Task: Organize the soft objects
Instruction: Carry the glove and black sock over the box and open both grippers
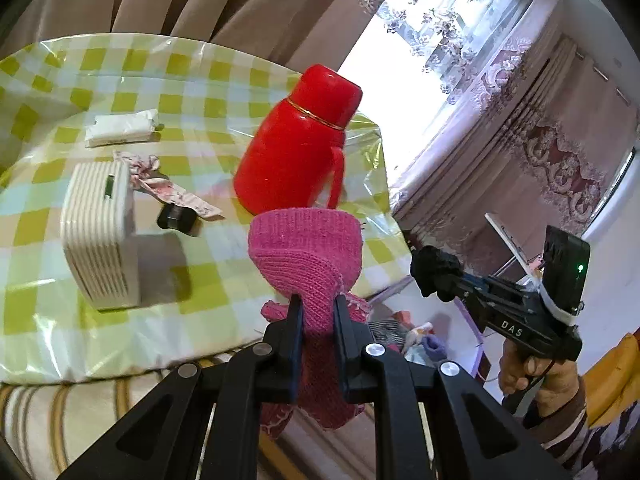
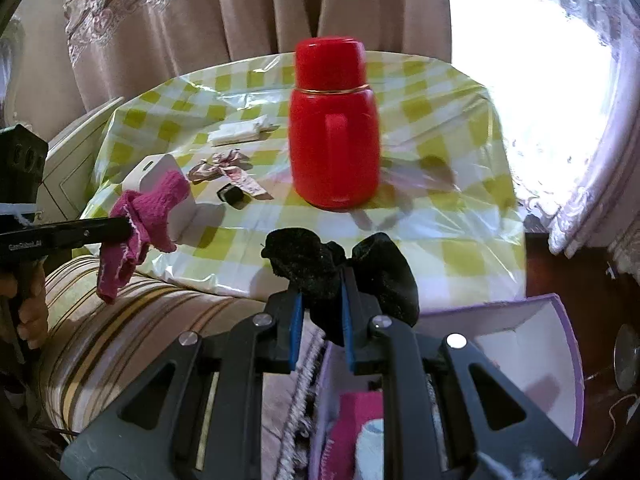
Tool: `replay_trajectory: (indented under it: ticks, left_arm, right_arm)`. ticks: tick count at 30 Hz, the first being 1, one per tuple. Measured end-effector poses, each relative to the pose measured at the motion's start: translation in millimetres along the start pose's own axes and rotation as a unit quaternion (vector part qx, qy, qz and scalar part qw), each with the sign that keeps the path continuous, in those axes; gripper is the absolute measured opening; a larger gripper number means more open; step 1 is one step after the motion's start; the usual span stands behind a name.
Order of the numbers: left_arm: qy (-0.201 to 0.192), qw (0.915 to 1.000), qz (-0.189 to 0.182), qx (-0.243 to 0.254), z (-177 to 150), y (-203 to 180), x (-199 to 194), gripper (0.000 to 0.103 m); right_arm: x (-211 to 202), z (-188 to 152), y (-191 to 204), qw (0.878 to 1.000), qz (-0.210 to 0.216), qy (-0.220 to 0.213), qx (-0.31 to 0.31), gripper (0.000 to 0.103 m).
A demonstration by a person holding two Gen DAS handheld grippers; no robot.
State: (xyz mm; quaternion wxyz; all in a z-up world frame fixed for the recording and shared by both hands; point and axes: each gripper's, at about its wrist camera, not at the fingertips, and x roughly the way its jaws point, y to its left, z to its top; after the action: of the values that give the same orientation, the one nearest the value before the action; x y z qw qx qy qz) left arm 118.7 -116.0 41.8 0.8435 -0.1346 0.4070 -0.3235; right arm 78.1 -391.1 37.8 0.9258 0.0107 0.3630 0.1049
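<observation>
Left wrist view: the left gripper point(image 1: 318, 308) is pinching a pink knitted sock point(image 1: 304, 256), its jaws pressed together on the fabric with the cuff bunched above the fingers and the rest hanging below. Beyond it lies the table point(image 1: 200, 312) with its green checked plastic cover, and on that a red flask point(image 1: 296, 144), a white ribbed box point(image 1: 100, 236), a folded white tissue pack point(image 1: 120, 128), a crumpled patterned cloth point(image 1: 160, 184) and a small black object point(image 1: 176, 218). Off to the right, a hand point(image 1: 532, 372) holds the right gripper point(image 1: 434, 276), clamped on something dark.

Right wrist view: that dark thing is a black sock point(image 2: 340, 268), squeezed between the blue-padded jaws of the right gripper point(image 2: 320, 304), both ends flopping over the fingers. Just below sits a purple box point(image 2: 560, 360), open, with pink and pale fabric already inside. On the left, the left gripper point(image 2: 124, 228) carries the pink sock point(image 2: 140, 220) above a striped cushion point(image 2: 132, 320), short of the table edge.

The risks from here, as a judgement: both socks are held by a fold only, so a quick swing could let one slip out onto the cushion or floor. The red flask stands close in front; a trailing sock end or a finger could catch it and tip it. And the two grippers are working near each other, so a crossing move could tangle the socks.
</observation>
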Motion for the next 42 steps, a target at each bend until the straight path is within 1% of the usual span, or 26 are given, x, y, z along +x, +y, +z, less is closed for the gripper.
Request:
replay_trajectory:
  ticks: [7,13,19,29,33,39,40,41,42]
  left_arm:
    - [0.004,0.9998,-0.018,-0.002,-8.4,-31.4,9.2,0.014]
    - [0.027,0.9992,-0.027,-0.007,-21.1,-54.2,29.3,0.014]
    - [0.048,0.9983,-0.031,0.007,-32.5,-81.5,46.0,0.014]
    - [0.072,0.9963,-0.04,0.024,-42.0,-113.7,67.7,0.014]
    - [0.086,0.9944,-0.051,0.035,-46.2,-128.6,78.5,0.014]
    - [0.106,0.99,-0.072,0.058,-54.3,-154.6,95.8,0.016]
    - [0.111,0.989,-0.077,0.061,-55.4,-158.6,99.2,0.017]
    - [0.115,0.9875,-0.085,0.065,-57.0,-162.9,102.4,0.018]
    - [0.118,0.9866,-0.089,0.069,-57.4,-165.8,104.2,0.02]
  right_arm:
    - [-20.4,-24.1,-27.0,0.999,-0.023,0.0,0.024,0.02]
    - [-32.2,-44.6,-51.6,0.997,-0.063,0.008,0.043,0.02]
    - [-41.1,-55.9,-69.4,0.994,-0.099,0.01,0.053,0.02]
    - [-52.3,-70.8,-95.3,0.989,-0.123,0.01,0.081,0.022]
    - [-55.6,-77.5,-108.7,0.986,-0.138,0.014,0.09,0.023]
    - [-57.0,-86.5,-126.5,0.982,-0.151,0.023,0.11,0.031]
    - [-57.3,-87.7,-128.3,0.982,-0.151,0.024,0.112,0.035]
    - [-57.8,-88.8,-130.1,0.982,-0.152,0.024,0.114,0.042]
    - [-58.2,-89.6,-131.4,0.981,-0.151,0.024,0.116,0.046]
